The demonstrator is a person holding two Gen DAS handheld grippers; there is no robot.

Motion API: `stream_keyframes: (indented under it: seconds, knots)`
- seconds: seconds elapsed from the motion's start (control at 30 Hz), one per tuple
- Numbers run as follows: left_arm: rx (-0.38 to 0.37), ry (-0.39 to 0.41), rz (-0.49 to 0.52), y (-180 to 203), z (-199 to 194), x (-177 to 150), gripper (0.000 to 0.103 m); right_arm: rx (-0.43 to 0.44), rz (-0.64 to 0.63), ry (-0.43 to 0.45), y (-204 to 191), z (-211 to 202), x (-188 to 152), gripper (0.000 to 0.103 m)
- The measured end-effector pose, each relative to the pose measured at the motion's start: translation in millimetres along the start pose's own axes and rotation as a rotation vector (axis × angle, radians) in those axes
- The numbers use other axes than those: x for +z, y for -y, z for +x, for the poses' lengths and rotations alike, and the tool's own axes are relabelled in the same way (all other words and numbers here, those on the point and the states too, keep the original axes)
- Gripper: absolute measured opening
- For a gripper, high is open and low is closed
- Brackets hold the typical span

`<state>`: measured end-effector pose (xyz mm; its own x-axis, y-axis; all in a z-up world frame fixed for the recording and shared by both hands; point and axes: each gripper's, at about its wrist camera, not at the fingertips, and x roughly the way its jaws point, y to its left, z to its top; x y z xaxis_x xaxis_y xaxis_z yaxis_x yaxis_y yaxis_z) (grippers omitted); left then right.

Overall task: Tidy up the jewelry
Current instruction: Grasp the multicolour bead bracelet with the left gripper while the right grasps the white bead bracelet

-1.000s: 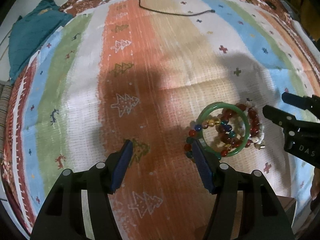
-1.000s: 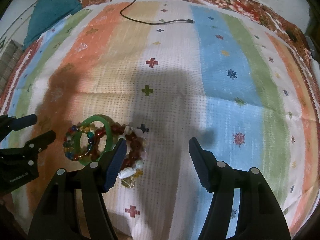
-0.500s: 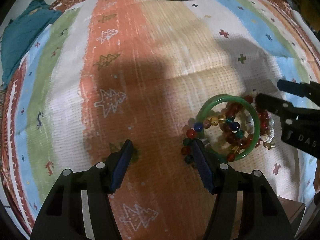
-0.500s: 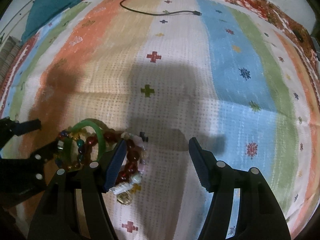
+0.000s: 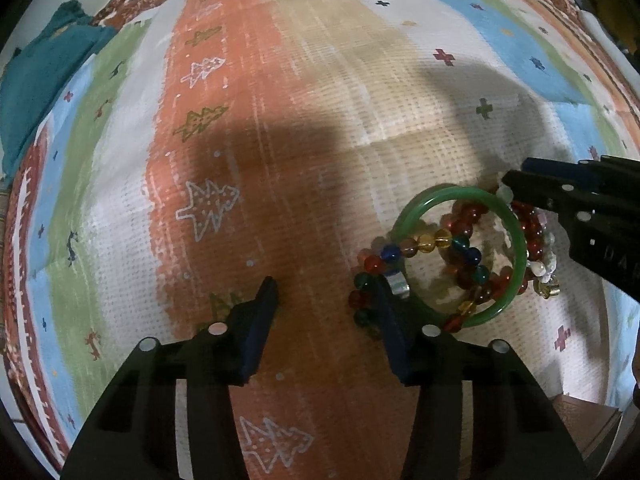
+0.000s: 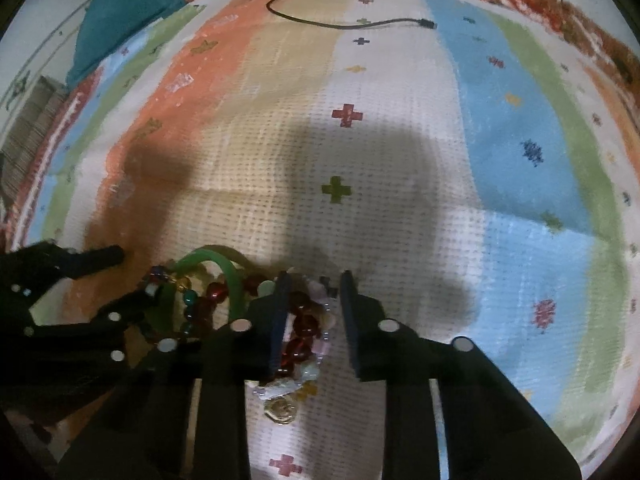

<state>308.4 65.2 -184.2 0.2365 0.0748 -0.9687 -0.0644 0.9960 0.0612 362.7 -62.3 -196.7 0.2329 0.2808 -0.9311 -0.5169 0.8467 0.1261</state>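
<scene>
A pile of jewelry lies on a striped rug (image 5: 280, 120). A green bangle (image 5: 516, 232) lies over a multicolored bead bracelet (image 5: 424, 242) and a dark red bead bracelet (image 5: 532, 236), with pale beads and a gold charm (image 5: 546, 288) beside them. My left gripper (image 5: 326, 292) is open; its right finger touches the multicolored beads. My right gripper (image 6: 314, 280) is partly closed, its fingers straddling the red bead bracelet (image 6: 300, 328) and pale beads (image 6: 320, 344). The bangle (image 6: 230, 276) sits left of it. The right gripper also shows in the left wrist view (image 5: 516, 174).
A black cable (image 6: 340, 22) lies at the rug's far end. A teal cloth (image 6: 120, 12) sits at the far left corner. The rug (image 6: 520, 140) stretches away to the right. A brown box corner (image 5: 588, 420) shows at the lower right.
The right gripper moved left onto the pile and narrowed its fingers around the red and pale beads. The left gripper moved closer, its right finger now at the multicolored beads.
</scene>
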Motion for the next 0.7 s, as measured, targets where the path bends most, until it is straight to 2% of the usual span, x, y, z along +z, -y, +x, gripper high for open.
stream_keyframes:
  seconds: [0.33, 0.7]
  knots:
    - [-0.013, 0.002, -0.001, 4.0, -2.6, -0.4, 0.045, -0.008, -0.002, -0.009, -2.6, -3.7, -0.8, 0.022]
    - [-0.009, 0.003, 0.001, -1.1, 0.3, 1.4, 0.045, -0.089, -0.053, -0.017, -6.4, -1.9, -3.8, 0.022]
